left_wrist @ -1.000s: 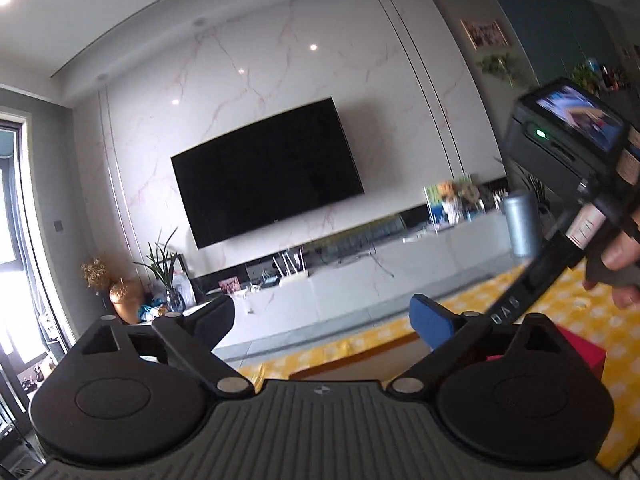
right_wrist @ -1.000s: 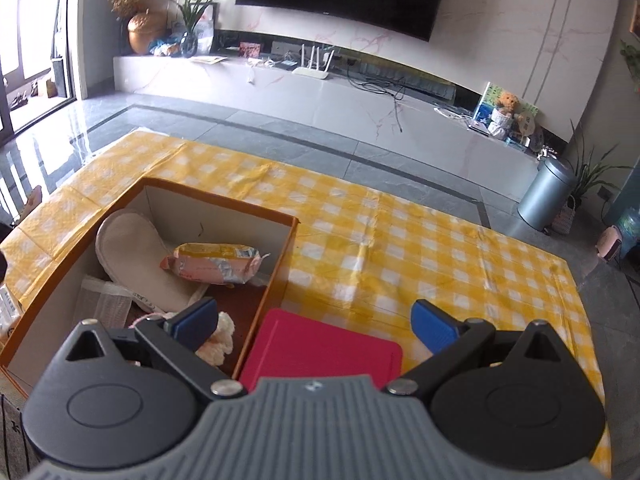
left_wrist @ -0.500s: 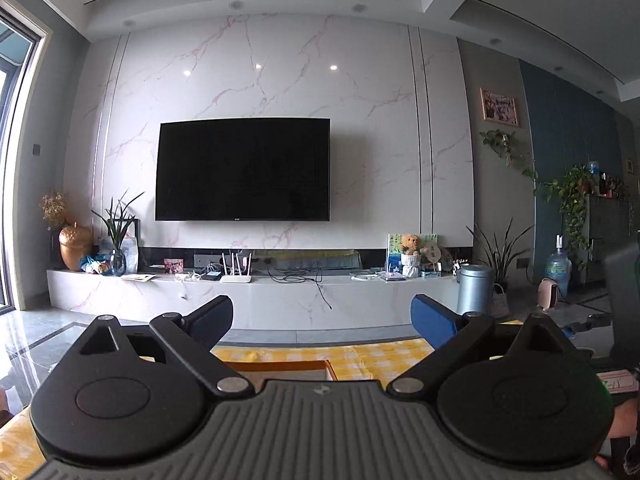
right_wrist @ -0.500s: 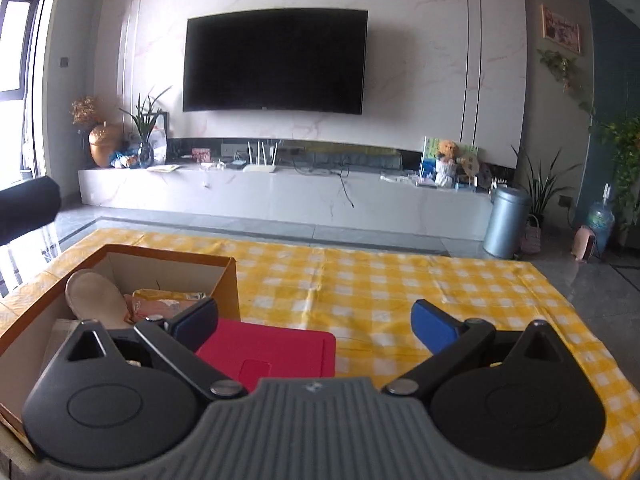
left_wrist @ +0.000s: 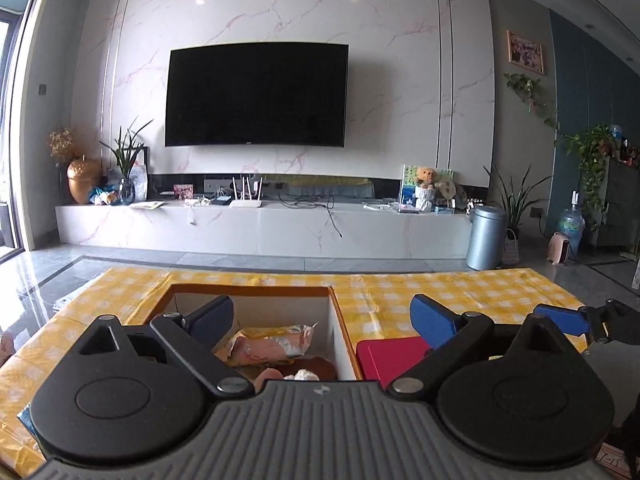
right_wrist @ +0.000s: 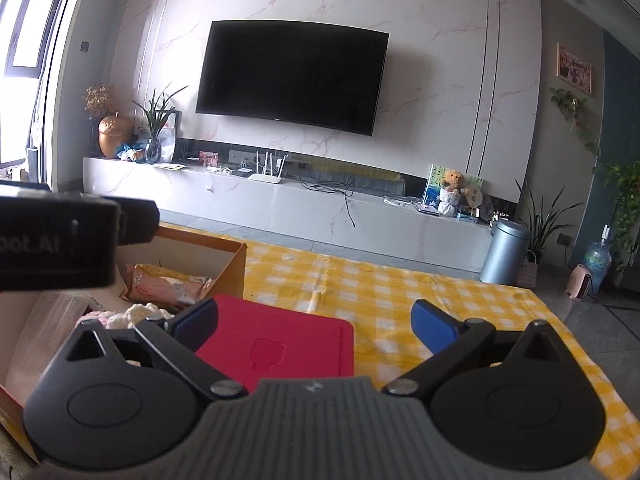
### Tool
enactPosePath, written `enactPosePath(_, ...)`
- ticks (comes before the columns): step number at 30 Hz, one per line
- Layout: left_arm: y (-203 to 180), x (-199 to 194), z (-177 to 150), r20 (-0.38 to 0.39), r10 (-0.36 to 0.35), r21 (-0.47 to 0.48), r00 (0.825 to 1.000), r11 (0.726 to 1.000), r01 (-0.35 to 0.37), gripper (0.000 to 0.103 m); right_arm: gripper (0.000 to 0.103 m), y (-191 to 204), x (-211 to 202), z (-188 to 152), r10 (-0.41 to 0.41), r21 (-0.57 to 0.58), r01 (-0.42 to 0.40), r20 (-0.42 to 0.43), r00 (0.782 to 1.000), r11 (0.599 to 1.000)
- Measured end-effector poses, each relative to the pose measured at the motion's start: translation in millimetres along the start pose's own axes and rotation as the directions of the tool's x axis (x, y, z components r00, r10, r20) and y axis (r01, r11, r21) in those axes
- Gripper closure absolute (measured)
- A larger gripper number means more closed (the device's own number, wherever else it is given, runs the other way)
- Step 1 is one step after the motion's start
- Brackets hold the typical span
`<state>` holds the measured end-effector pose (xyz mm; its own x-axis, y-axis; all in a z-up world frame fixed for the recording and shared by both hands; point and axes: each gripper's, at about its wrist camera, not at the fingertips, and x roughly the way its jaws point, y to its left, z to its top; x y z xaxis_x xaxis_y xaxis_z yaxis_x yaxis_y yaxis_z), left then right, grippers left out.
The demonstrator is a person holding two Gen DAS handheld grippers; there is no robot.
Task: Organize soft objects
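Yellow checked cloth (left_wrist: 460,288) now fills the lower middle of the left view; 0.5 s ago only a strip showed, so the camera has tipped down. Left gripper (left_wrist: 322,316) spread wide, empty, above the cardboard box (left_wrist: 250,289). Pink packet (left_wrist: 272,344) lies inside the box at lower centre. Right gripper (right_wrist: 316,322) spread wide, empty, over the red lid (right_wrist: 280,344), just right of the box. Right view has swung rightward.

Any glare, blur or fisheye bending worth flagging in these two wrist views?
Left wrist view: sharp; the TV edges bow from fisheye, and window light glares off the floor at left. Right wrist view: the window is blown out, and the left gripper's body looms dark and soft at close range.
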<state>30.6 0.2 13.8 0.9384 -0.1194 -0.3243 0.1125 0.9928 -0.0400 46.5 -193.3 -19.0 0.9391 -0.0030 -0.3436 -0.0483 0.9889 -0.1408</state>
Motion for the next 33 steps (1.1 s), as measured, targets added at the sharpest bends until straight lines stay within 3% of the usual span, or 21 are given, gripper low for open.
enactPosePath(9, -1, 7, -4, -0.059, 0.058, -0.01, 0.997, 0.998, -0.059, 0.0, 0.002, -2, 2, 0, 0.028, 0.066, -0.027, -0.019, 0.999, 0.997)
enactPosePath(19, 3, 12, -5, -0.153, 0.051, -0.043, 0.987, 0.997, -0.058, 0.0, 0.002, 6, -3, -2, 0.047, 0.041, -0.046, -0.018, 0.999, 0.998)
enactPosePath(33, -4, 11, -6, -0.123, 0.11, -0.009, 0.986, 0.994, -0.112, 0.0, 0.002, 2, -1, -2, 0.058, 0.051, -0.057, -0.03, 0.998, 0.997)
